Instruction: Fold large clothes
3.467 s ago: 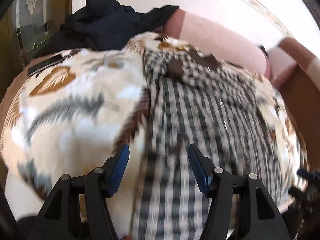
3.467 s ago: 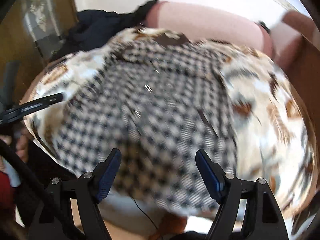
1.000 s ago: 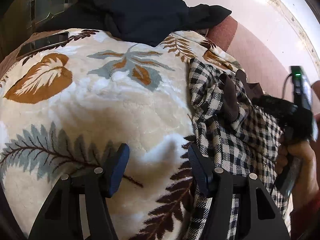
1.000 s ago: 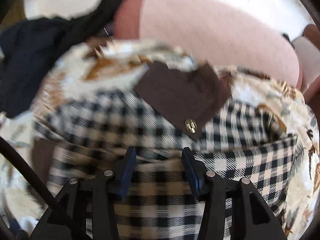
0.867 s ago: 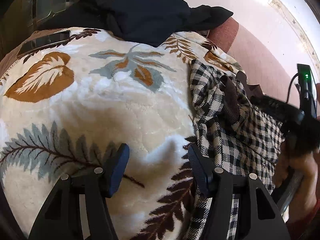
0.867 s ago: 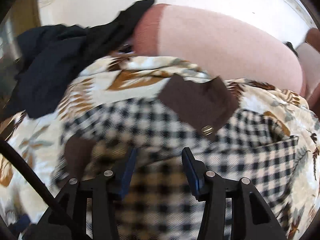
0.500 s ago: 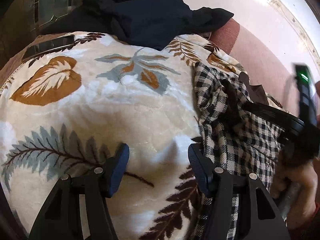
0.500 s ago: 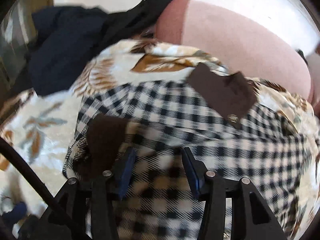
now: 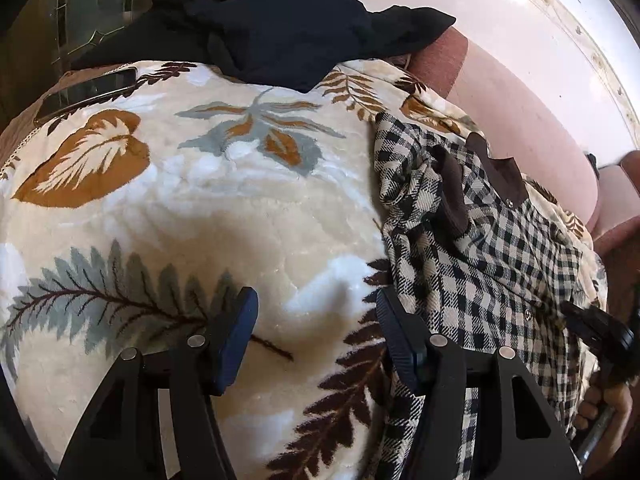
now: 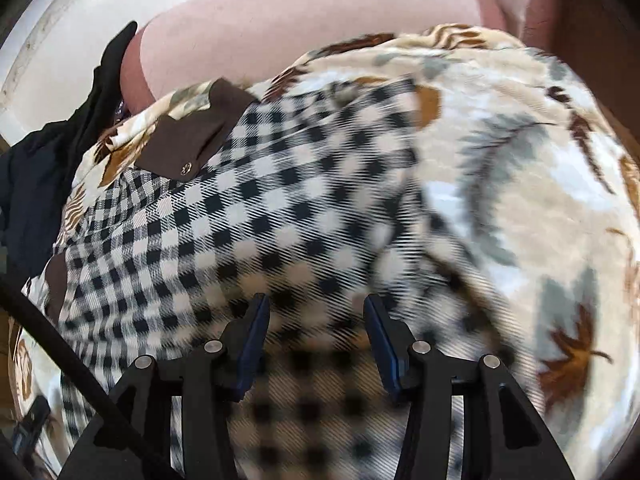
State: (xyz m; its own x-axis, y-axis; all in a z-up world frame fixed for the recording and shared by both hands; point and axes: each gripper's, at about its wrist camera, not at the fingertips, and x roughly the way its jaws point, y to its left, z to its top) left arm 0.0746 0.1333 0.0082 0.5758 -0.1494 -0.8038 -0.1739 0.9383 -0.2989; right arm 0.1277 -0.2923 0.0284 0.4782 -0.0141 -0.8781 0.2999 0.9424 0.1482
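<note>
A black-and-cream checked shirt (image 9: 484, 264) with a brown collar (image 10: 188, 140) lies crumpled on a cream blanket (image 9: 208, 208) printed with brown and grey leaves. In the left wrist view the shirt sits on the right part of the blanket, its near sleeve bunched up beside the brown cuff (image 9: 450, 196). The right tongs (image 10: 314, 336) are low over the shirt's checked cloth, their blue-padded fingers spread with cloth showing between them; whether the pads touch it cannot be told, since that part is blurred. The left tongs (image 9: 316, 332) are spread wide over bare blanket just left of the shirt's edge, holding nothing. Behind the blanket lies a heap of dark clothing (image 9: 280, 20), a phone (image 9: 88, 90) rests at the blanket's far left edge, and a pink cushion (image 10: 300, 20) runs along the back
</note>
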